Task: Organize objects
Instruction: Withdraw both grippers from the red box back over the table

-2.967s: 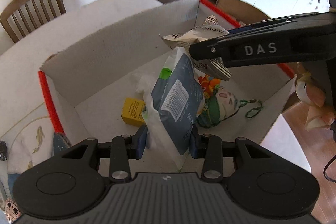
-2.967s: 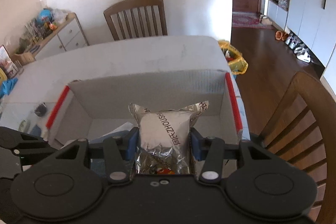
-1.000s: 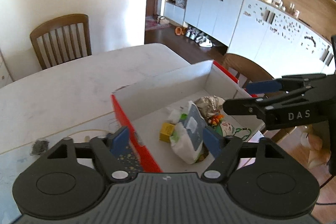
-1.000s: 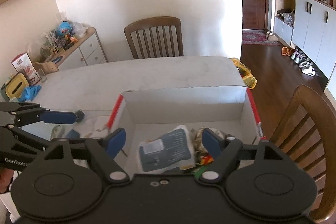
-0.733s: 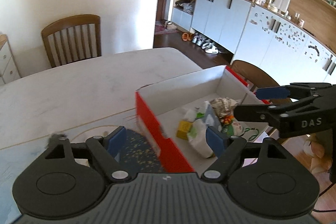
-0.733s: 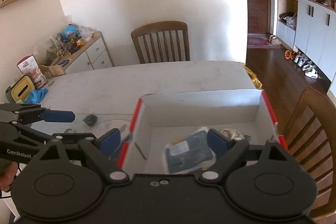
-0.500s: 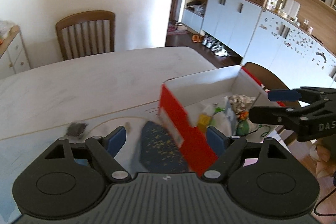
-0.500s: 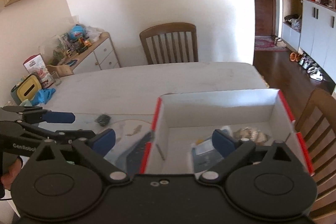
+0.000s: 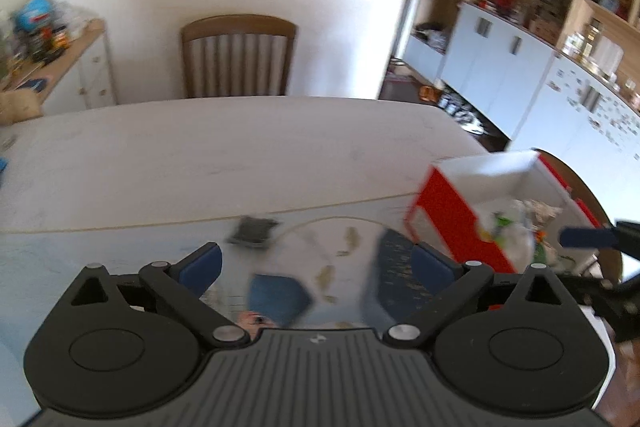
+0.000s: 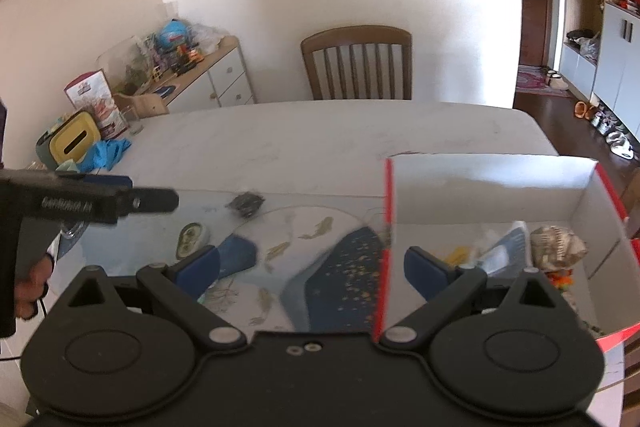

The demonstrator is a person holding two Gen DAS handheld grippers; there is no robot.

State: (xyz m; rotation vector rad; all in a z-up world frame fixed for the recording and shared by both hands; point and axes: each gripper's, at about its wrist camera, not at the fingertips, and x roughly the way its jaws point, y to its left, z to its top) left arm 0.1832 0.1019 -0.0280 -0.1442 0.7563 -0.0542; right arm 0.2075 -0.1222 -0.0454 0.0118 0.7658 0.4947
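Left gripper [image 9: 316, 265]: jaws have just been opening, now wide, nothing between them. Right gripper [image 10: 312, 265]: jaws wide, empty. The red-edged white cardboard box [image 10: 480, 187] holding packets sits at frame right; the bare white tabletop [image 10: 320, 139] spreads across centre, small dark object [image 10: 245, 203] left of centre.

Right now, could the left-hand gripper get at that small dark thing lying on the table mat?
Probably yes. The left gripper stands open and empty, and the small dark object lies alone on the mat just ahead of it, left of the red-edged box. Nothing sits between them.
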